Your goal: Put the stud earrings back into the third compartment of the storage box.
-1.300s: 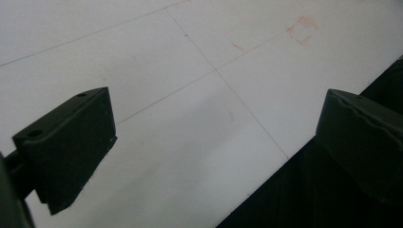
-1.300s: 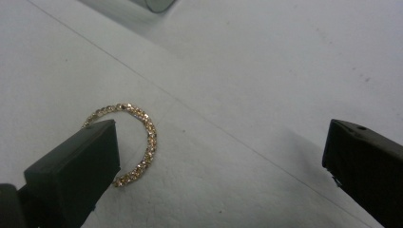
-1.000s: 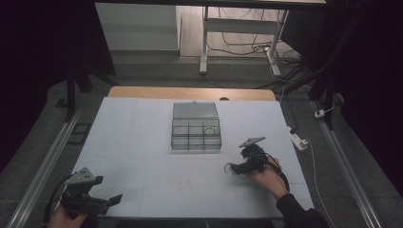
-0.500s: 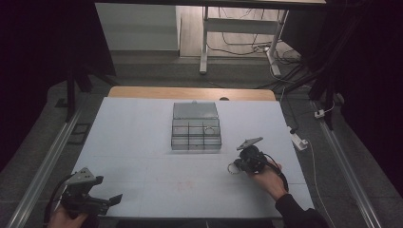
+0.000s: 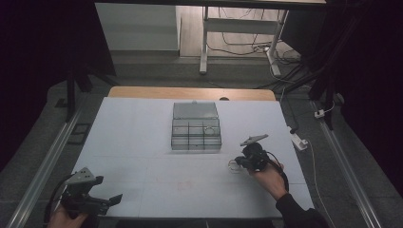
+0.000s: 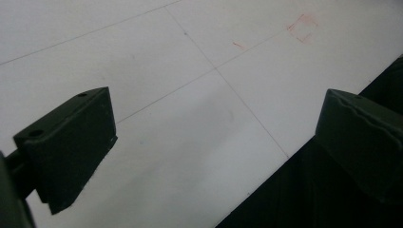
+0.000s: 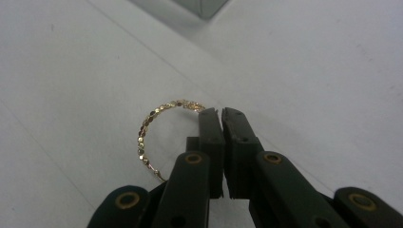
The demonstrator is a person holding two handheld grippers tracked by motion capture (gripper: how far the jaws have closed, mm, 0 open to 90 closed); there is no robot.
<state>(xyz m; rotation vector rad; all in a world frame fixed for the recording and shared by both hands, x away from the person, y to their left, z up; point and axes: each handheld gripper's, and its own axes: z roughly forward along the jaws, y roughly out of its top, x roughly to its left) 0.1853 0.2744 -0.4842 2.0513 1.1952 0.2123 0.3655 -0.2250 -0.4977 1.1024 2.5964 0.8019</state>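
Note:
A thin gold bead bracelet (image 7: 147, 133) lies on the white table (image 5: 142, 142) as a loop, and it also shows as a faint ring (image 5: 234, 165) in the high view. My right gripper (image 7: 219, 111) is shut, its tips meeting the far end of the chain; the rest of the loop is hidden under its fingers. A hand holds it (image 5: 243, 161) at the right of the table, below the clear box. My left gripper (image 6: 218, 123) stands open with nothing between its jaws, over the table's front edge (image 5: 102, 199).
A clear compartment box (image 5: 196, 130) with its lid up stands at the table's middle; its corner (image 7: 204, 7) shows in the right gripper view. Faint red marks (image 6: 302, 26) sit on the table. A white plug strip (image 5: 298, 140) lies at the right edge.
The right gripper's jaws have closed from wide apart to shut at the bracelet, and it shifted slightly. The left gripper has stayed where it was.

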